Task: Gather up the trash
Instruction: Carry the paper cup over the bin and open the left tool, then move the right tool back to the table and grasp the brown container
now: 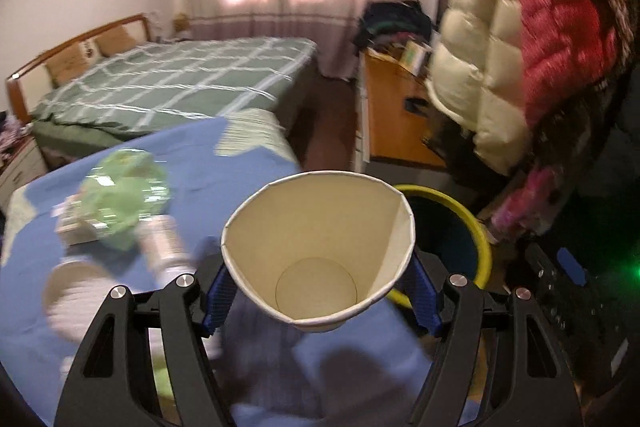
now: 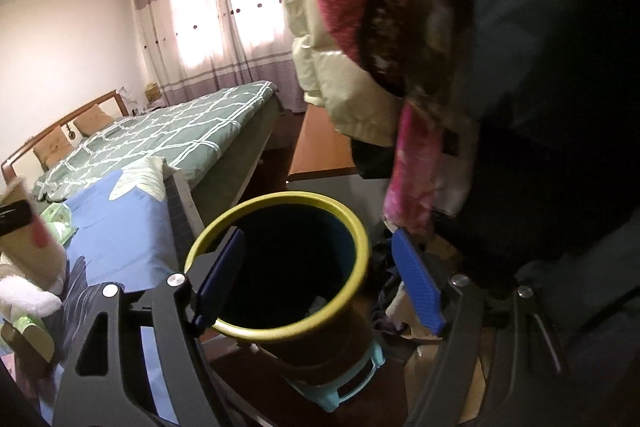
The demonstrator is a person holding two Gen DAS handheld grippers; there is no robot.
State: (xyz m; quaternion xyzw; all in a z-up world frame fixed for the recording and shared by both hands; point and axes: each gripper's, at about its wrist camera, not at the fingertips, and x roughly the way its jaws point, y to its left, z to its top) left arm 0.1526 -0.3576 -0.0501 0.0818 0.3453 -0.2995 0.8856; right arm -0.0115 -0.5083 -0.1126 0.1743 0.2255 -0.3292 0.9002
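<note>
My left gripper (image 1: 318, 291) is shut on a white paper cup (image 1: 320, 227), mouth toward the camera, held over the right edge of a blue-covered table (image 1: 224, 167). The yellow-rimmed trash bin (image 1: 464, 227) stands just beyond, to the right. On the table at left lie a crumpled green plastic wrapper (image 1: 124, 195), a metal can (image 1: 164, 243) and another paper cup (image 1: 68, 287), all blurred. My right gripper (image 2: 320, 283) is open and empty, right above the bin (image 2: 280, 263), whose rim sits between the fingers (image 2: 416, 279). A little trash shows deep inside.
Puffy cream and red jackets (image 1: 520, 39) hang close at right, above the bin. A green checked bed (image 1: 172, 83) lies behind the table. A wooden cabinet (image 1: 396, 107) stands beyond the bin. A brown cup and white cloth (image 2: 28, 267) sit at the table's left in the right wrist view.
</note>
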